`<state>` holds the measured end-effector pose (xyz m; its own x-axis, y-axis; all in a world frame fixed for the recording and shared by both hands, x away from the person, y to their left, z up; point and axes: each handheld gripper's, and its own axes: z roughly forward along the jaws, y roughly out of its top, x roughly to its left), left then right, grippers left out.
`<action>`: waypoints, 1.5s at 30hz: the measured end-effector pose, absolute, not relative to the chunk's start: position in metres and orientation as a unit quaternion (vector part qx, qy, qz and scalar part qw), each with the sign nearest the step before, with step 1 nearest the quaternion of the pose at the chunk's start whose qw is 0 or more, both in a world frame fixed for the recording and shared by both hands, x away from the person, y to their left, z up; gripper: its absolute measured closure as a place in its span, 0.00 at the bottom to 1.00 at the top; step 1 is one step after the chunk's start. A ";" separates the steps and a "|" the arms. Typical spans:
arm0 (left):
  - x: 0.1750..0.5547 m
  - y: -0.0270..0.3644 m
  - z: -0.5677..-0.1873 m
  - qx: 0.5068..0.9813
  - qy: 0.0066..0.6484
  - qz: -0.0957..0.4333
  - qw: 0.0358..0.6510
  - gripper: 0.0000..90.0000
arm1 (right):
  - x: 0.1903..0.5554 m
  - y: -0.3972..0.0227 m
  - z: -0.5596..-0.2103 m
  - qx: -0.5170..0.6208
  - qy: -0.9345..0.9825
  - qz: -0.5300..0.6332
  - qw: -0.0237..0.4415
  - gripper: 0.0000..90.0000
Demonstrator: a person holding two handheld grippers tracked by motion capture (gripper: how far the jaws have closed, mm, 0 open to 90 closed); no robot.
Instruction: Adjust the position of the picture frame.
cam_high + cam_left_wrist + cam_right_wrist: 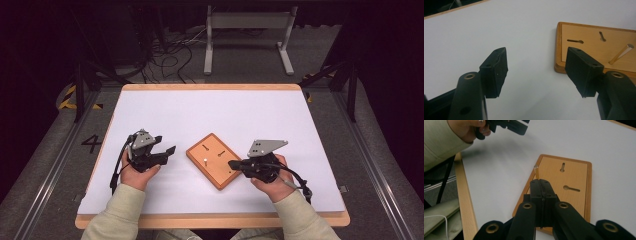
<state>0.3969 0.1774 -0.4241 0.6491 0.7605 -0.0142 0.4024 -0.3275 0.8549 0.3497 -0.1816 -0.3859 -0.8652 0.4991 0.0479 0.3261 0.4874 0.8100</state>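
A small wooden board [214, 160] lies turned at an angle in the middle of the white table top. It carries two keyhole slots [571, 188] and one upright metal pin [205, 161]. My right gripper [233, 164] reaches over the board's right edge with its jaws pressed together and nothing between them; in the right gripper view its tips [541, 182] stand just short of the pin [536, 171]. My left gripper [167, 153] rests left of the board, jaws wide apart and empty, with the board [596, 47] and pin [621, 53] ahead on its right.
The white sheet [200, 115] covers the wooden table, whose rim [210, 220] runs along the front. Beyond the far edge a grey metal stand [247, 37] and loose cables [170, 57] sit on the floor. Dark frame struts [80, 90] flank the table.
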 end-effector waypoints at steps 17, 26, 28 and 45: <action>0.406 0.173 -0.428 0.791 0.375 0.188 0.444 0.36 | 0.339 -0.149 -0.426 0.239 0.879 0.407 0.073 1.00; 0.409 0.172 -0.431 0.795 0.377 0.188 0.437 0.33 | 0.332 -0.134 -0.440 0.230 0.889 0.391 0.067 1.00; 0.409 0.171 -0.432 0.795 0.377 0.187 0.436 0.33 | 0.330 -0.131 -0.441 0.227 0.892 0.386 0.067 1.00; 0.412 0.166 -0.433 0.800 0.372 0.180 0.434 0.34 | 0.328 -0.128 -0.447 0.234 0.903 0.354 0.070 1.00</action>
<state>0.4121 0.1663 -0.4327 0.6588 0.7515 -0.0352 0.4390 -0.3461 0.8292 0.3278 -0.1282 -0.4473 -0.8807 0.4721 0.0391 0.3728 0.6396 0.6722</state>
